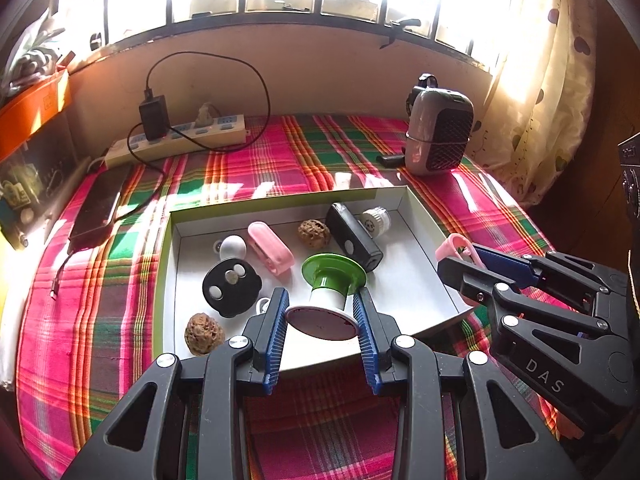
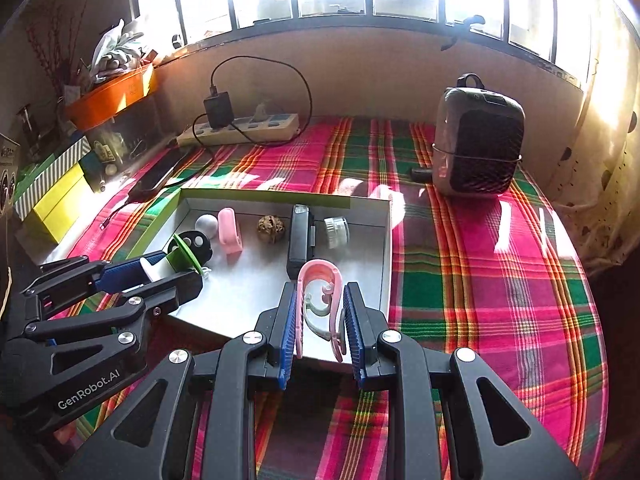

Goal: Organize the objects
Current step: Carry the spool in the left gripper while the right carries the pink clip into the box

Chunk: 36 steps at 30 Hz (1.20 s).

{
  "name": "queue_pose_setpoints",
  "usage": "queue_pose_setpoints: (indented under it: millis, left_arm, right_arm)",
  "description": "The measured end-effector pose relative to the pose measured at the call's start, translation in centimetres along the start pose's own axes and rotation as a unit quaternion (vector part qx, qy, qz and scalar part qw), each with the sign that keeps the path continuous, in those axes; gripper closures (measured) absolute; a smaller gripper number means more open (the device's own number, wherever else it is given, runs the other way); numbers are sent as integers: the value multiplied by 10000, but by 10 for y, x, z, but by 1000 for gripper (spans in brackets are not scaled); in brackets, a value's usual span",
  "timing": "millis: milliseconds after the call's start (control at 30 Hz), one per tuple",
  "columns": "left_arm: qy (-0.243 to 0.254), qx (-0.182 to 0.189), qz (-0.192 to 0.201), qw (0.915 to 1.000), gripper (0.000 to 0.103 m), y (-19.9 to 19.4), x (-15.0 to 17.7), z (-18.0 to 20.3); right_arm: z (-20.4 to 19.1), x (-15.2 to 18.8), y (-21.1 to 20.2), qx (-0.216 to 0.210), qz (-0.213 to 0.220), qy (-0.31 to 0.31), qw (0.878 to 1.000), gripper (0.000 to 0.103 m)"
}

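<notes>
A shallow white box lies on the plaid cloth and holds several small things. My left gripper is shut on a green and white spool-shaped piece, held over the box's near part; it also shows in the right wrist view. My right gripper is shut on a pink plastic clip, held over the box's near right corner; it shows at the box's right edge in the left wrist view. Inside lie a black disc, a pink case, a white ball, two walnuts, a black device and a white cap.
A grey and black speaker stands at the back right. A power strip with a charger and cable lies at the back left, a phone beside it. Boxes and an orange tray stand at the left. A curtain hangs at the right.
</notes>
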<state>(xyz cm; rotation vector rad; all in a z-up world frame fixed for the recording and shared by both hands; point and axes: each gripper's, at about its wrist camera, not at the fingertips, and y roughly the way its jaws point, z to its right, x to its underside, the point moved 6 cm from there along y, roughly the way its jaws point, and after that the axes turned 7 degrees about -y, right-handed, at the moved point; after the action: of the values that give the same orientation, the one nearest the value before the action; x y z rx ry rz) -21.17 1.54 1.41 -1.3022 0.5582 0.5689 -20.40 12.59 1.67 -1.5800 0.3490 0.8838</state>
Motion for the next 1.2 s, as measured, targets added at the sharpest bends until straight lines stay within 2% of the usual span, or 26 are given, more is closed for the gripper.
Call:
queue_pose_setpoints:
  millis: [667, 1200]
  left_arm:
    - [-81, -71, -298, 9995, 72, 46, -7, -2]
    - [-13, -124, -485, 9987, 72, 63, -2, -1]
  right_arm:
    - [16, -12, 54, -25, -400, 113, 9991, 79]
    - [15, -9, 70, -102, -575, 75, 9983, 79]
